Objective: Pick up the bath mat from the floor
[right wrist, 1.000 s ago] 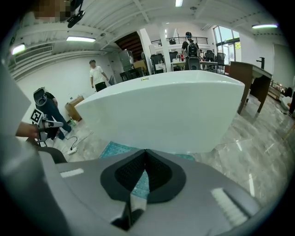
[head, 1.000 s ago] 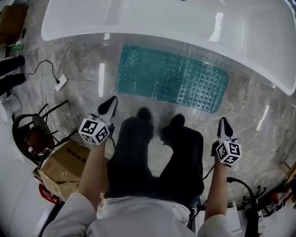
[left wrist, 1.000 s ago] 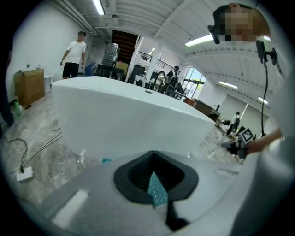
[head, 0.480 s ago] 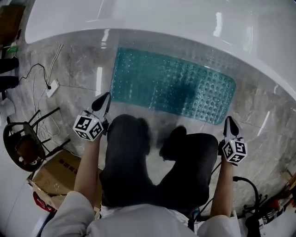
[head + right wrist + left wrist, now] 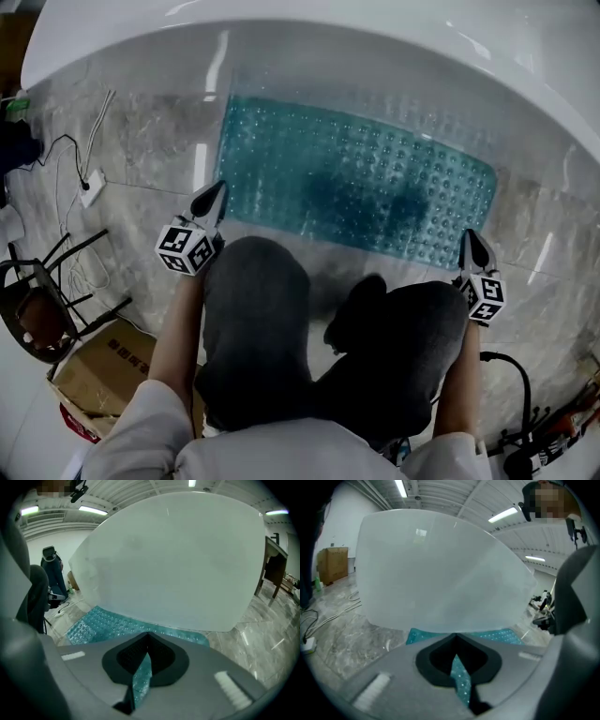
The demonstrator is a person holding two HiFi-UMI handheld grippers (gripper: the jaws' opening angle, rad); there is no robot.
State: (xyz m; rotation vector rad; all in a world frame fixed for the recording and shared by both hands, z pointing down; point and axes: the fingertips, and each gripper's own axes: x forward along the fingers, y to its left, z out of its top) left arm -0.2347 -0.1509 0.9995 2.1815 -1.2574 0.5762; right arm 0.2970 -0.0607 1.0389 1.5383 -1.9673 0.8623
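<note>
A teal bath mat [image 5: 356, 178] with small bumps lies flat on the grey marble floor, along the white bathtub [image 5: 394, 47]. My left gripper [image 5: 214, 193] hovers at the mat's near left corner, shut with nothing in it. My right gripper [image 5: 472, 240] stands at the near right corner, also shut and empty. In the left gripper view the closed jaws [image 5: 456, 641] point at the mat [image 5: 497, 636] under the tub wall. In the right gripper view the shut gripper [image 5: 147, 637] points over the mat [image 5: 103, 620]. Whether either tip touches the mat cannot be told.
The person's knees in dark trousers [image 5: 258, 309] fill the middle, just short of the mat. A cardboard box [image 5: 94, 366] and a black chair [image 5: 37, 300] stand at the left. A power strip [image 5: 92, 187] with its cable lies on the floor; another cable [image 5: 511, 370] is at the right.
The person has crouched lower and leaned toward the tub. Both grippers have moved forward from beside the knees to the mat's near corners, still shut.
</note>
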